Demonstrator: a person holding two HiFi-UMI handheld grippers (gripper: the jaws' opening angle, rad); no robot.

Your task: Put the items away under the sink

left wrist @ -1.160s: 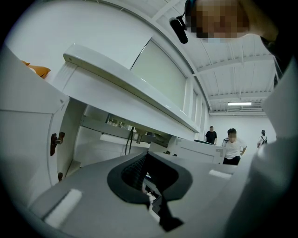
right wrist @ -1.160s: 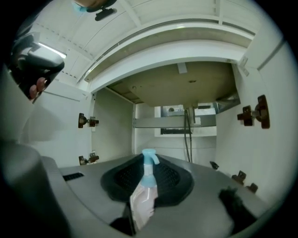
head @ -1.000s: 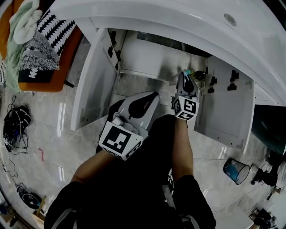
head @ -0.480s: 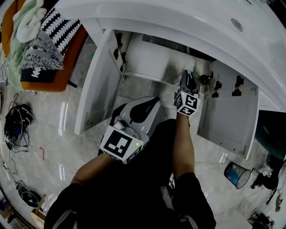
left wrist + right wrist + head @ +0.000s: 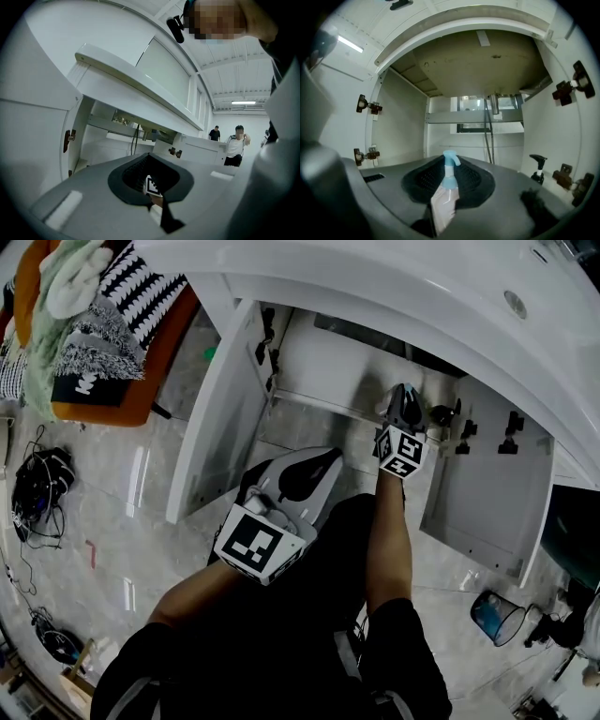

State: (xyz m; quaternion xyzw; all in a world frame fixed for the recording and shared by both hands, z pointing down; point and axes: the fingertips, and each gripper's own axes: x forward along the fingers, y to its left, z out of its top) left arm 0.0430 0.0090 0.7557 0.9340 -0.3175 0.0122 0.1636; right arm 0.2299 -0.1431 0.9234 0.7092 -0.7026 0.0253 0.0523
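Ahead of both pairs of fingers we see the open cabinet [image 5: 323,362] under the sink, its left door [image 5: 220,418] swung out to the left of the left fingers and its right door [image 5: 487,493] standing beyond the right fingers' right side. The left gripper [image 5: 314,465] hangs back outside the cabinet. Its fingers [image 5: 116,182] are drawn together with nothing in them, and through the hollow of the pads we see only the other gripper's marker cube. The right gripper [image 5: 405,397] reaches into the cabinet mouth, and its fingers [image 5: 421,182] are closed on a clear pump bottle [image 5: 444,194], the pale blue pump head poking up past the fingertips. Farther in, to the right of those fingers, a small black pump bottle [image 5: 537,169] stands near the cabinet's right wall.
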